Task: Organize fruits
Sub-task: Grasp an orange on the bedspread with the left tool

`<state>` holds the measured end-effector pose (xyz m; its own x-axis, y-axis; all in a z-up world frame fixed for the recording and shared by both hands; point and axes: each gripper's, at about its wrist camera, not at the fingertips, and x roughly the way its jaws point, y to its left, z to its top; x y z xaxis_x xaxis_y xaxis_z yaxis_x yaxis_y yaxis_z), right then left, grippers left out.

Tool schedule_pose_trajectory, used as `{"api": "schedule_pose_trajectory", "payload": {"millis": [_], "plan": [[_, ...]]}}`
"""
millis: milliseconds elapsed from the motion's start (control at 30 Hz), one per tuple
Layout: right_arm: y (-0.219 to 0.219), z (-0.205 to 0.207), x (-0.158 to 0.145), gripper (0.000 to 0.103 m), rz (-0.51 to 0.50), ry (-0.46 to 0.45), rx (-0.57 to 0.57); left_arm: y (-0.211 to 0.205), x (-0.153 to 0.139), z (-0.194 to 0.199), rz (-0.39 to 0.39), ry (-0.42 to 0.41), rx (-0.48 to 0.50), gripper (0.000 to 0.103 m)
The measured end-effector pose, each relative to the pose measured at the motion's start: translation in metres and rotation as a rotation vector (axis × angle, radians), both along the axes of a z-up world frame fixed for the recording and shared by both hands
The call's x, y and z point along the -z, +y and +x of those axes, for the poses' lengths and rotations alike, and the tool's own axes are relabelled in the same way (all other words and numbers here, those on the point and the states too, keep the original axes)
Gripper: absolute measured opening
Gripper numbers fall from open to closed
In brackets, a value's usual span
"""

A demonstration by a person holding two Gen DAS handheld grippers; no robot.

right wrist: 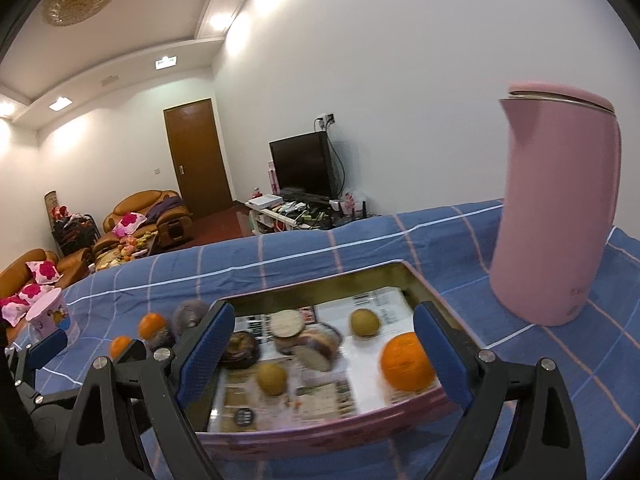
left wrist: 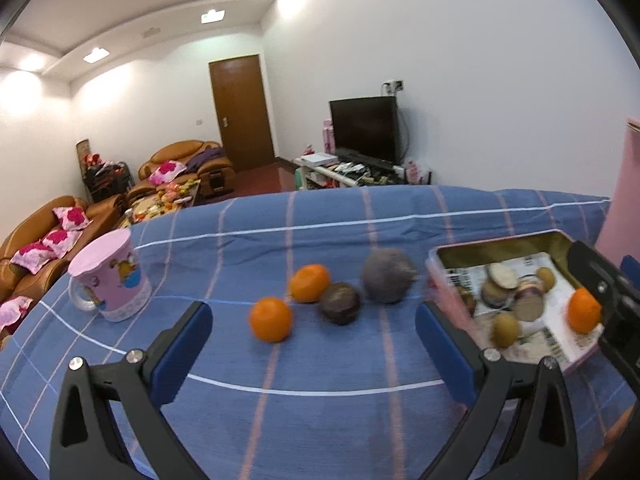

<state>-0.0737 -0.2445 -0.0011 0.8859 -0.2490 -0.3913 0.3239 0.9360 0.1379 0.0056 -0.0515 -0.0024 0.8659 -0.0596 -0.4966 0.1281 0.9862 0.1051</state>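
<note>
the left claw hangs wide open above the blue checked cloth on the table, nothing between its blue pads. just ahead of it four fruits lie loose on the cloth: a near orange, a second orange behind it, a small dark round fruit touching that second orange, and a larger grey-purple round fruit just to the right. these are blurred, so what kind the dark ones are is hard to tell. a pink mug with a cartoon print stands upright well to the left of them.

to the right of the loose fruits sits a shallow pink tin tray, lined with printed paper. the right claw is open too, its pads spread on either side of the tray's near part and holding nothing; whether they touch the rim cannot be told. inside the tray lie an orange near the right pad, two brownish-green round fruits, a dark round one at the left, and a few cut, pale-faced pieces in the middle, all smeared by blur.

a tall pink jug with a lid stands upright on the cloth just beyond the tray's right corner. in the right wrist view the left claw shows at the far left edge, beside the mug.
</note>
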Motion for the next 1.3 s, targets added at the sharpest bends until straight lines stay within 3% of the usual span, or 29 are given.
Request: {"api": "schedule_pose_trajectory", "payload": {"millis": [333,500,700,867,967,1100,1167,1200,1300], "plan": [[0.040,0.016,0.001,0.092,0.014,0.008,-0.051,0.058,0.007,0.026,-0.006,0.057,-0.055,0.103],[0.058,0.027,0.003,0.092,0.031,0.013,-0.081,0.077,0.014,0.043,-0.018,0.129,-0.047,0.103],[0.072,0.032,0.004,0.092,0.031,0.012,-0.126,0.077,0.023,0.057,-0.034,0.217,0.007,0.103],[0.072,0.031,0.003,0.092,0.038,0.000,-0.157,0.055,0.024,0.066,0.041,0.214,0.043,0.099],[0.070,0.033,0.005,0.092,0.056,0.012,-0.172,0.048,0.028,0.081,0.075,0.241,0.030,0.092],[0.063,0.034,0.007,0.092,0.087,0.018,-0.169,0.047,0.033,0.097,0.001,0.314,0.072,0.082],[0.060,0.036,0.008,0.092,0.102,0.027,-0.171,0.044,0.039,0.103,-0.004,0.360,0.097,0.065],[0.059,0.037,0.009,0.092,0.110,0.035,-0.172,0.044,0.040,0.105,-0.016,0.378,0.107,0.050],[0.055,0.039,0.012,0.092,0.130,0.049,-0.167,0.054,0.042,0.109,-0.081,0.398,0.105,0.040]]}}
